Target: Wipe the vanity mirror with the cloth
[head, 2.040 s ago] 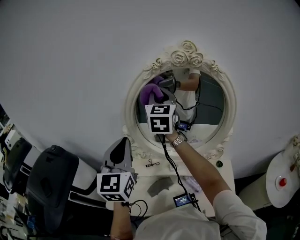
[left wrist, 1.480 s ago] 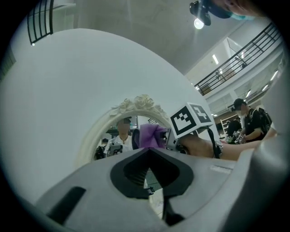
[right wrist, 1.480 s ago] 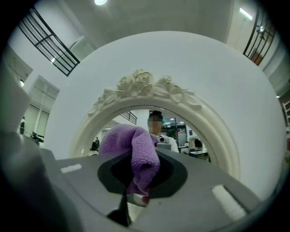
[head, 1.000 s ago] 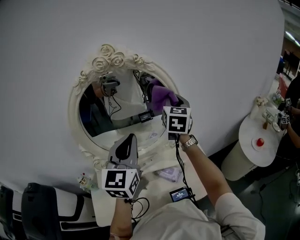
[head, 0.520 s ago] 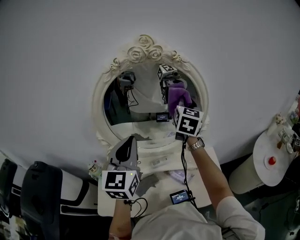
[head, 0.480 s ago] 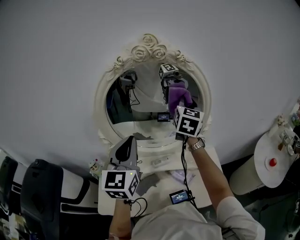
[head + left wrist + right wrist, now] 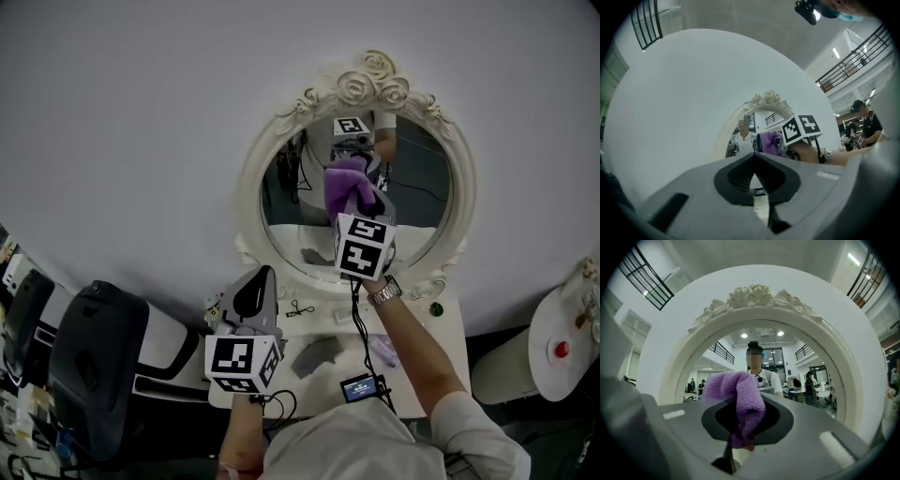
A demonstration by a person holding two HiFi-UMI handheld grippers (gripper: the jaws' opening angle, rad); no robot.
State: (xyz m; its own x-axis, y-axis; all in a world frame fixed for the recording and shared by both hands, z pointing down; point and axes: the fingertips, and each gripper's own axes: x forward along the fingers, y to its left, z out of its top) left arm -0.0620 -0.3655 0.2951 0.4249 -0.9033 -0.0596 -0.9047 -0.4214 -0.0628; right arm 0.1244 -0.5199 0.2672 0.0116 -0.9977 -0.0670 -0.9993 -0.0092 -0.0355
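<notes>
step: wiping | right gripper (image 7: 360, 202) fingers clamped on purple cloth (image 7: 345, 182), at vanity mirror (image 7: 422, 192) | left gripper (image 7: 253, 277) fingers together, empty | advice: flat pressure, overlapping passes out to frame

Two hand-held grippers (image 7: 265, 273) (image 7: 367, 204), one mirror (image 7: 427, 202), one cloth (image 7: 345, 186).

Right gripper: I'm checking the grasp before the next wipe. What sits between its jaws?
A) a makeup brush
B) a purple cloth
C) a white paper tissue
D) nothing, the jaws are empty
B: in the right gripper view, the right gripper has its jaws shut on the purple cloth, which bunches up in front of the vanity mirror.
</notes>
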